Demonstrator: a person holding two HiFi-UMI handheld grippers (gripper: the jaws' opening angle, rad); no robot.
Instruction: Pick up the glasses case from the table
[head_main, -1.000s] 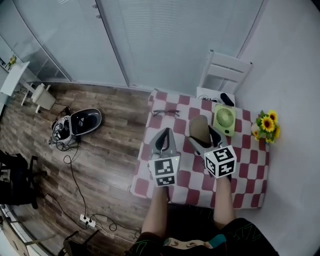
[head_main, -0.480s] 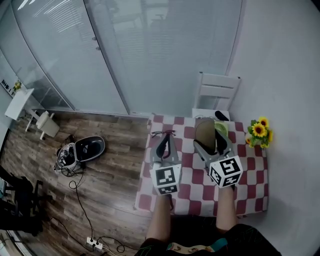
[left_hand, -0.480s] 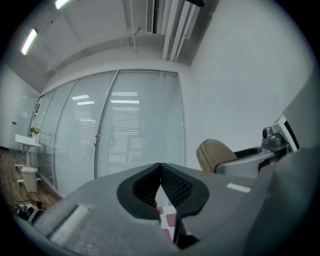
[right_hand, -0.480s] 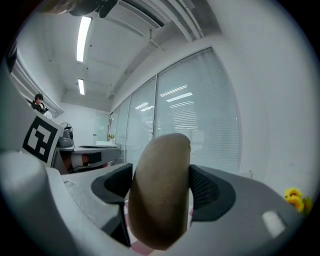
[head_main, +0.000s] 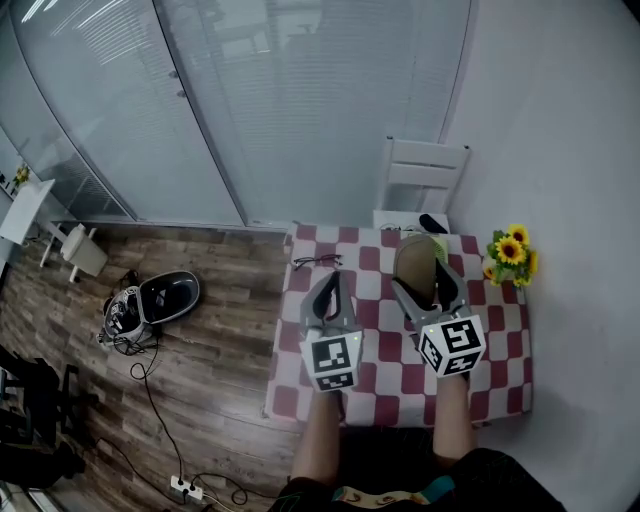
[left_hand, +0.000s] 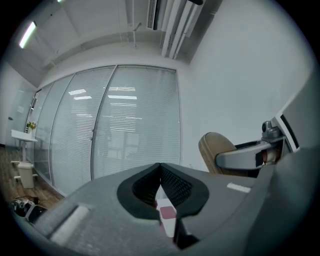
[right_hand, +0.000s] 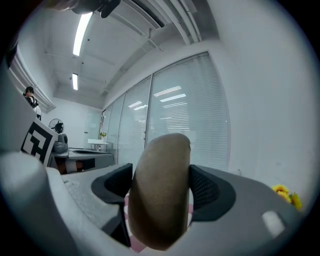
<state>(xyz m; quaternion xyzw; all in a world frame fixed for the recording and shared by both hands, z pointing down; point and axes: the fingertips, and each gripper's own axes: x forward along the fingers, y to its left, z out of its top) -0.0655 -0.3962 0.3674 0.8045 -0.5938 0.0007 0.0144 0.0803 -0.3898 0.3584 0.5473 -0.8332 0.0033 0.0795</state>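
Biggest thing first: the red-and-white checked table (head_main: 500, 375) is set against the wall, with a white chair (head_main: 425, 172) tucked in at its far end. Both forearms (head_main: 318, 430) are stretched forward side by side over the near part of the table, marker cubes turned up. The right gripper (head_main: 424, 284) is clamped tight on the tan glasses case (head_main: 413, 258), which is held standing on end between the pads. Judging by how level the right gripper view looks out, the case is clear of the cloth, so the pick looks basically done. The left gripper (head_main: 331, 292) is closed up, jaws touching, nothing in it, probably just parked out of the way. Sunflowers (head_main: 508, 255) are seen at the table's right edge, eyeglasses (head_main: 316, 262) near its far left corner.
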